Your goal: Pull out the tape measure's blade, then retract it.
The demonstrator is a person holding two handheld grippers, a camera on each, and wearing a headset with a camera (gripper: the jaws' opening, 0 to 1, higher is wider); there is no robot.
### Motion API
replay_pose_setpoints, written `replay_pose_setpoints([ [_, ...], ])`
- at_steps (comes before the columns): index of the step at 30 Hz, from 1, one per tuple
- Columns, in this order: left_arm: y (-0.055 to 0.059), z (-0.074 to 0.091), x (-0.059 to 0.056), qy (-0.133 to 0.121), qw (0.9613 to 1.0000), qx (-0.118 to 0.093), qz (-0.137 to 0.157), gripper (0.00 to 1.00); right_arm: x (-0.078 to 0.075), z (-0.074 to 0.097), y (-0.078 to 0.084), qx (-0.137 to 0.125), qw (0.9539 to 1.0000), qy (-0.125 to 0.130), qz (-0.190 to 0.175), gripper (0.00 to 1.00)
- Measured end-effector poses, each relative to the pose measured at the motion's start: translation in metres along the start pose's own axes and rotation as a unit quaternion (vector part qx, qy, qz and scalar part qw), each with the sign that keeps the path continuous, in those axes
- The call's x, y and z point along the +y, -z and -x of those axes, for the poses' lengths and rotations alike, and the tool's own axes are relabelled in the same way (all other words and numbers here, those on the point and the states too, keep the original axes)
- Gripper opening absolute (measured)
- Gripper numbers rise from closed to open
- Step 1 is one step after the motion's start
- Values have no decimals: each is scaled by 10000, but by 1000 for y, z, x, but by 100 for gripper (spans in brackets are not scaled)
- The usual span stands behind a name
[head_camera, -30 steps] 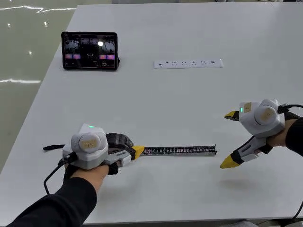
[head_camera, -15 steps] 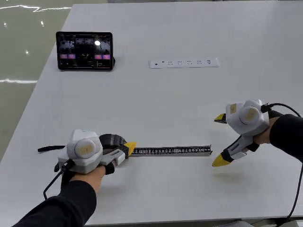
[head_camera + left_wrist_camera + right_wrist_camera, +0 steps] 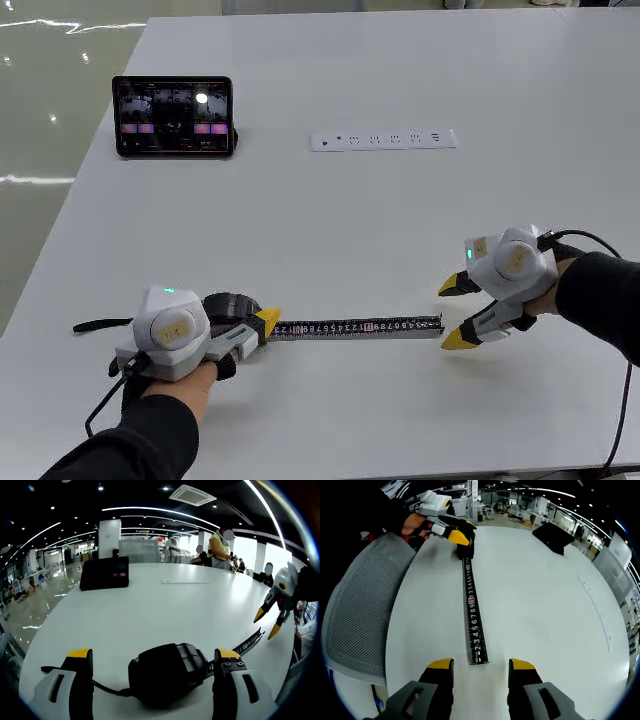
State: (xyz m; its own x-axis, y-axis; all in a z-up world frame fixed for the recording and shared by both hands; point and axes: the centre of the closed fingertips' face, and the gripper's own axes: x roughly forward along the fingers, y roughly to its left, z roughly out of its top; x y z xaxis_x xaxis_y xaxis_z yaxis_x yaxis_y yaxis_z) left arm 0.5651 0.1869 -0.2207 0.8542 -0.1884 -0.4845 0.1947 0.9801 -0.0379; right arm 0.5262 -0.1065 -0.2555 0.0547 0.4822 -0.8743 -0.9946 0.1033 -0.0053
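Gaping, right hand-held gripper (image 3: 481,664) faces blade (image 3: 471,610) (numerals legible).

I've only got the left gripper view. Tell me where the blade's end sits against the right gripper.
Observer: The right gripper view shows the blade's end flat on the table, between the open jaws of the right gripper, with a gap on either side.
Operator: Now give me the blade's run from the head view.
Observer: It lies straight along the table, from the tape measure's case at the left gripper across to that end.
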Motion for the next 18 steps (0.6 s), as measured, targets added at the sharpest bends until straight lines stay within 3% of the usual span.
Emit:
replay_pose_setpoints([
  [10,3,-2,1,-4,10000,46,-44,97,-1,-9,0,96,9999,-70,114,24],
  [18,4,-1,-1,12,10000,34,-37,94,2,-13,5,208,9996,-147,107,19],
])
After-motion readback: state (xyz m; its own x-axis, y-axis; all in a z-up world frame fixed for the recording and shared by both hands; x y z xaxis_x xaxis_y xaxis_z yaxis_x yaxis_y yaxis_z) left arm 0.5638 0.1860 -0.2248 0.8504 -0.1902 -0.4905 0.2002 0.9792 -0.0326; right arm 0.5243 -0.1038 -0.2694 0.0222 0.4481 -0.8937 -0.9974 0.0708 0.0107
